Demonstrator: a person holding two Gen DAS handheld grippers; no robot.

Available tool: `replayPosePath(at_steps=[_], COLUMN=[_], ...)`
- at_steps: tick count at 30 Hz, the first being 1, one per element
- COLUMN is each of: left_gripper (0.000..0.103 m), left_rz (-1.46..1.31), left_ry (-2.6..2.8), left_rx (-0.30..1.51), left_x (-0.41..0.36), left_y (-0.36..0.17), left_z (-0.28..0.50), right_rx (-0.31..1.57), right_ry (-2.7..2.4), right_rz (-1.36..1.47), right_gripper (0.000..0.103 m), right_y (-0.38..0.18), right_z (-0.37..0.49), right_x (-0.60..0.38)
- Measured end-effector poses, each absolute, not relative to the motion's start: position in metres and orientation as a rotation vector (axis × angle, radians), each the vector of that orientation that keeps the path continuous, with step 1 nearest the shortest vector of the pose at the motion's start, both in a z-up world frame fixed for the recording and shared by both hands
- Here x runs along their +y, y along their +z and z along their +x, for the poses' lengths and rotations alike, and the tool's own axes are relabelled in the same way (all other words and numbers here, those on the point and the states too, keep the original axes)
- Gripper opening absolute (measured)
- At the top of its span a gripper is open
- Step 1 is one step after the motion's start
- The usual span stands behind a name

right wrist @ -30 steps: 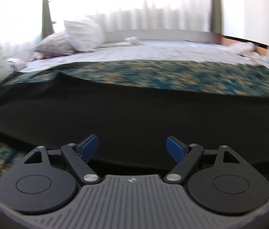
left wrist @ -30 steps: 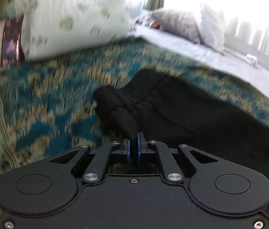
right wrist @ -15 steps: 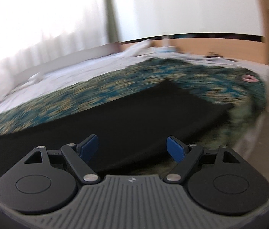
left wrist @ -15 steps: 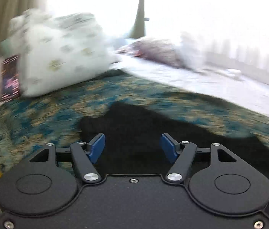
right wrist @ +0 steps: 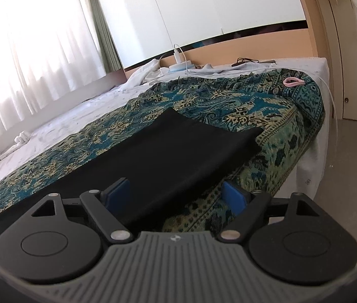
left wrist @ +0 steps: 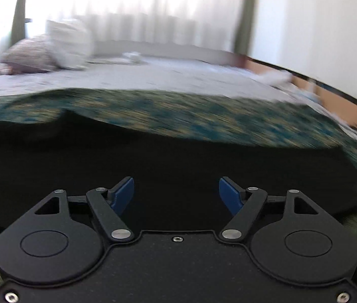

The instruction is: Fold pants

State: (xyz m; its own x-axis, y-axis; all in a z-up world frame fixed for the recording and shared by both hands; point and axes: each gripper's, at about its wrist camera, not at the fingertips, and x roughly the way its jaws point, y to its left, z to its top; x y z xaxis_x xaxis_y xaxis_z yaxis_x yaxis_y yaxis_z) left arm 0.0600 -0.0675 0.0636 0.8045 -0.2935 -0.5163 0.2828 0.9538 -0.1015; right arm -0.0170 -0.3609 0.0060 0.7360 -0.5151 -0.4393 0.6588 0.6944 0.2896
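— Pants?
— Black pants (right wrist: 178,149) lying flat on the patterned teal bedspread (right wrist: 241,106), filling the middle of the right wrist view, far end toward centre right; same dark cloth (left wrist: 153,156) across the centre of the left wrist view.
— Left gripper (left wrist: 176,193)?
— Low centre of frame, jaws opening, nothing pinched, only cloth beyond.
— Right gripper (right wrist: 177,197)?
— Spread wide, pressing on nothing, pants edge and bedspread showing between the blue pads (right wrist: 234,199).
— Elsewhere?
— Pink loop (right wrist: 292,82) upper right on the bedspread; pillows (left wrist: 52,48) upper left.

No readable text, labels, brand names, numbers or signs in either view
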Motion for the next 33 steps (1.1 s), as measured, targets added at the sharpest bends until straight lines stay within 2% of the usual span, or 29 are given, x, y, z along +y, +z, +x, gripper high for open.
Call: replayPosePath(at_steps=[6,11,24,27,29,30,32,33], left_gripper=[0.076,0.078,0.081,0.081,0.081,0.081,0.081,0.081], left_rz=[0.039,0.041,0.082,0.076,0.070,0.068,0.066,0.066], left_ry=[-0.350,-0.328,-0.295,-0.298,-0.300,-0.301,-0.303,-0.305], left_rx=[0.612,0.694,0.661,0.663,0.666,0.667,0.666,0.664], left_x=[-0.136,-0.148,-0.153,-0.152,-0.151,-0.150,-0.149,-0.149], left_y=[0.044,0.020,0.010,0.010,0.010,0.010,0.010,0.010], left_z=[0.045,0.052,0.045,0.047,0.047,0.047,0.047,0.047], right_rx=[0.327,0.330,0.421,0.448,0.466,0.474,0.482,0.470], right_ry=[-0.673,-0.669,-0.656,-0.635,-0.613,-0.618,-0.603,-0.579], right_rz=[0.424,0.410,0.363,0.370,0.410,0.436,0.460,0.481], right_gripper=[0.089,0.090,0.093,0.079,0.041,0.035,0.014,0.012], right_y=[0.003,0.001,0.001,0.003,0.007,0.010,0.016,0.020], right_z=[-0.013,-0.010,0.019,0.030,0.033,0.033,0.034,0.033], right_x=[-0.366,-0.371,-0.388,-0.398,-0.404,-0.407,-0.412,-0.412])
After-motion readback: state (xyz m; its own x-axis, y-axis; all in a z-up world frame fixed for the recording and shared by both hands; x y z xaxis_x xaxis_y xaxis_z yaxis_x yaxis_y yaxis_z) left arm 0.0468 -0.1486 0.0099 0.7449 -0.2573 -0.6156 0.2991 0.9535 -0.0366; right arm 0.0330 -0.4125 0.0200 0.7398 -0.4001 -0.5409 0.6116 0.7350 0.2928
